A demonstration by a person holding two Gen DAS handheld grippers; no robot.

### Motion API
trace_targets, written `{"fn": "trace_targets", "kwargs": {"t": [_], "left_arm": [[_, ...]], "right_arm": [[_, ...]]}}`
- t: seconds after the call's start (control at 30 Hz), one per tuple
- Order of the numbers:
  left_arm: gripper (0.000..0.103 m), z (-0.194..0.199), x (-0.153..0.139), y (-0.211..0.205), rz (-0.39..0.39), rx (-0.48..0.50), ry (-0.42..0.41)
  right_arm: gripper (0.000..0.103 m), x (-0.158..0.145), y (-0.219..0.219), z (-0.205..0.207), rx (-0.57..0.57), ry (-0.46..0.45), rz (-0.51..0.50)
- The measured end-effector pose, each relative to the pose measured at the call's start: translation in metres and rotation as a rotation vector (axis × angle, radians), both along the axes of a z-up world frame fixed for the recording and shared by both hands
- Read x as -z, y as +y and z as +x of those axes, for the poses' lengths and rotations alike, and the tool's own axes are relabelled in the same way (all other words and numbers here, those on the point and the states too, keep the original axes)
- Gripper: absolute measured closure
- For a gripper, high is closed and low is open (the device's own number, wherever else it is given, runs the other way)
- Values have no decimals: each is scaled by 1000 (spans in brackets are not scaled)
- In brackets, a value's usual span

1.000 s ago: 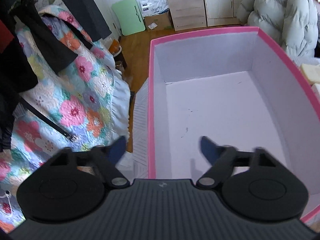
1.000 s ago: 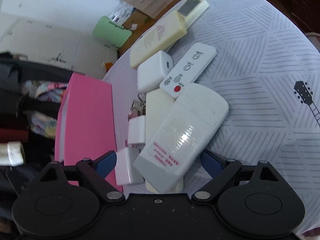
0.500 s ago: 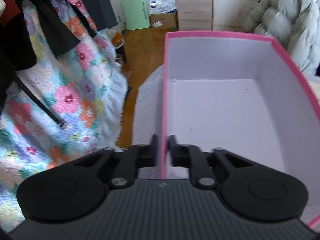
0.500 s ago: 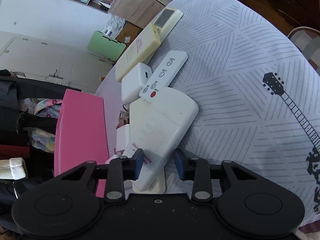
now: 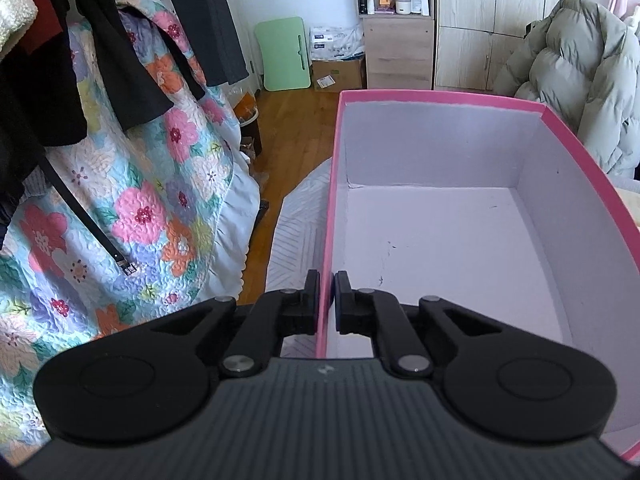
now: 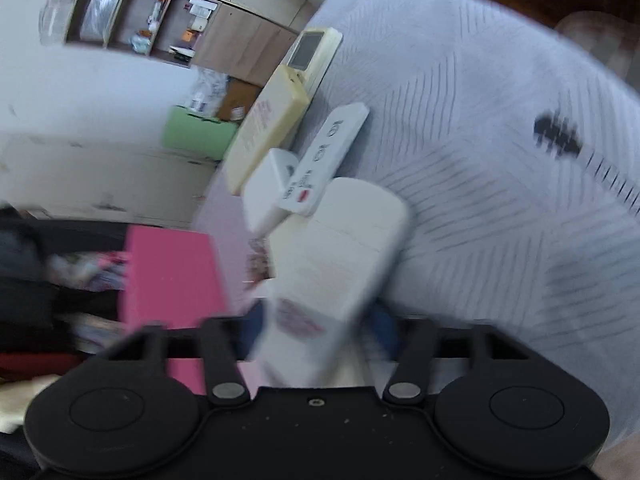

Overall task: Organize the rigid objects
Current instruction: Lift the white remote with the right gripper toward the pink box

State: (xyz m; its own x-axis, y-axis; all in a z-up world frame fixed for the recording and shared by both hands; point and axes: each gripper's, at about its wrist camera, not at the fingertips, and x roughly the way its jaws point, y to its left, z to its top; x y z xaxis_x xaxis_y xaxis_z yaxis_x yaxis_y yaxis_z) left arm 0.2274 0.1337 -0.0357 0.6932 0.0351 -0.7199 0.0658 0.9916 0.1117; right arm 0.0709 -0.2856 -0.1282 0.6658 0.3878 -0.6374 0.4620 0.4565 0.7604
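Left gripper [image 5: 327, 298] is clamped on the near-left wall of the pink box [image 5: 560, 128] — one finger outside, one inside, rim pinched between them. Box interior is bare lilac, nothing in it. From that gripper, the floral quilt [image 5: 140, 208] hangs at 9 o'clock and the puffer jacket [image 5: 580, 80] sits at 2 o'clock.

Right gripper [image 6: 316, 332] grips the near end of the large white remote [image 6: 340, 252], blue pads on both of its long edges; the frame is motion-blurred, so contact depth is hard to judge. At 12 o'clock beyond it: a slim remote [image 6: 324, 160] with a red button, a white adapter [image 6: 264, 188] and a yellowed remote [image 6: 276, 116], all bunched on the striped cloth [image 6: 480, 140]. The box's pink side shows at 9 o'clock.

Likely step: carry the large remote into the box. Advice — the hold is at one end, so the far end will tend to droop; keep the wrist level, lift clear of the slim remote touching it, cross the rim high, set it flat on the floor along a wall. Left gripper should steady the box until release.
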Motion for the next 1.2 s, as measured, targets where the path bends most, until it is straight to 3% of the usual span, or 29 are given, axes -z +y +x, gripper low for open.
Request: {"fn": "trace_targets", "kwargs": {"t": [0.1, 0.23, 0.4, 0.57, 0.73, 0.8, 1.0, 1.2], "left_arm": [[96, -3, 0, -2, 11, 2, -13], [96, -5, -1, -5, 14, 2, -26], [96, -5, -2, -3, 9, 2, -32], [96, -10, -2, -6, 16, 2, -61], [96, -11, -3, -3, 0, 2, -73], [96, -11, -3, -3, -3, 1, -80], [97, -11, -3, -4, -2, 8, -88], [97, -12, -3, -4, -3, 11, -94]], "right_arm": [[73, -13, 7, -4, -23, -64, -82], [79, -39, 21, -9, -79, -140, -236], [83, -62, 44, -2, -201, -207, -400], [82, -75, 71, 20, -362, -184, -582], [77, -74, 78, 34, -444, -153, -638], [79, -71, 74, 41, -418, -144, -637], [83, -98, 91, 38, -435, -264, -758], [83, -148, 130, 48, -546, -462, -817]]}}
